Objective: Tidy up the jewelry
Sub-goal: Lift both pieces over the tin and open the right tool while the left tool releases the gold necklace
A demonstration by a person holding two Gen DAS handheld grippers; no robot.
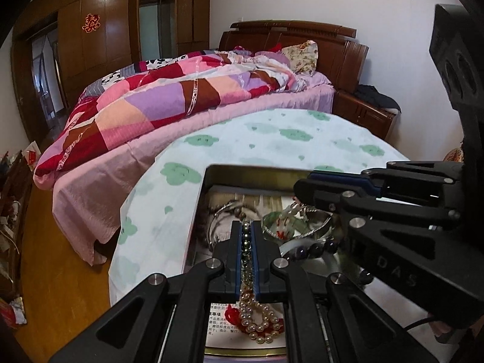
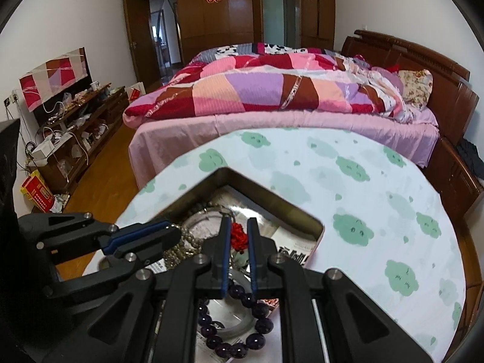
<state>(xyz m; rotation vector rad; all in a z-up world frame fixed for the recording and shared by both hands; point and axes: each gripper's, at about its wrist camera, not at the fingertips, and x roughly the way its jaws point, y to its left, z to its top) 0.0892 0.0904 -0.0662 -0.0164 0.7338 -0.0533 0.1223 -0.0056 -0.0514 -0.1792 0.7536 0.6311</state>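
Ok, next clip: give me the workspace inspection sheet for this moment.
Surface: round table under a cloud-print cloth.
Job's things: open metal tin on the cloth, holding silver bangles, a purple bead bracelet, a green bangle and printed paper.
Clutter: nothing seen on the cloth outside the tin.
Grippers: left gripper shut on a bead strand, pearls hanging below; right gripper shut on a red knot.
Cables: a thin black lead by the right gripper; wires on the side cabinet.
Surroundings: bed with patchwork quilt, wooden wardrobe, wood floor.
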